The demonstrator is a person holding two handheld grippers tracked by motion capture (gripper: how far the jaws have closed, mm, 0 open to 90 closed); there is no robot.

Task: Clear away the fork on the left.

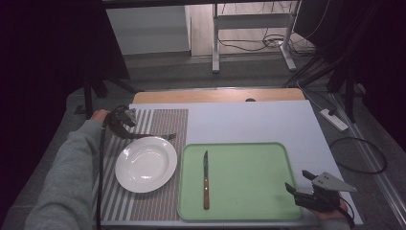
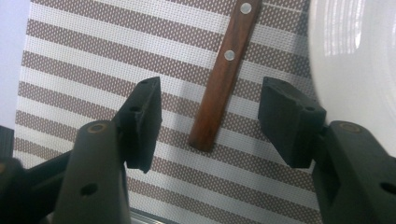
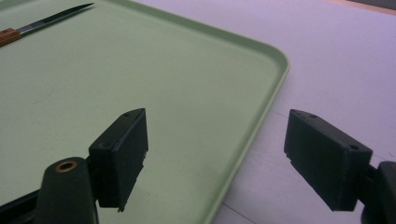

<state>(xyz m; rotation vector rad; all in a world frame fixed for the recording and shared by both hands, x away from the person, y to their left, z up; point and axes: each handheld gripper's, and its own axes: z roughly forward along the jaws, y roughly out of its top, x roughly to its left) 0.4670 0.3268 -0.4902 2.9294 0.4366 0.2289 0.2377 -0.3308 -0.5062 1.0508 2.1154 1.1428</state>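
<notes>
Now my left gripper hangs spread, unclenched, over a brown wooden handle with two pale rivets, lying on the striped placemat beside the white plate. Far right, my right gripper rests released at the green tray edge.

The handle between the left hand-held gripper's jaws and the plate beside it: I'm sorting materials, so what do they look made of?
The handle looks like brown wood with a smooth finish, showing faint grain and two pale metal rivets. The plate looks like white glazed ceramic, going by its glossy reflections, though glossy plastic can't be ruled out.
</notes>
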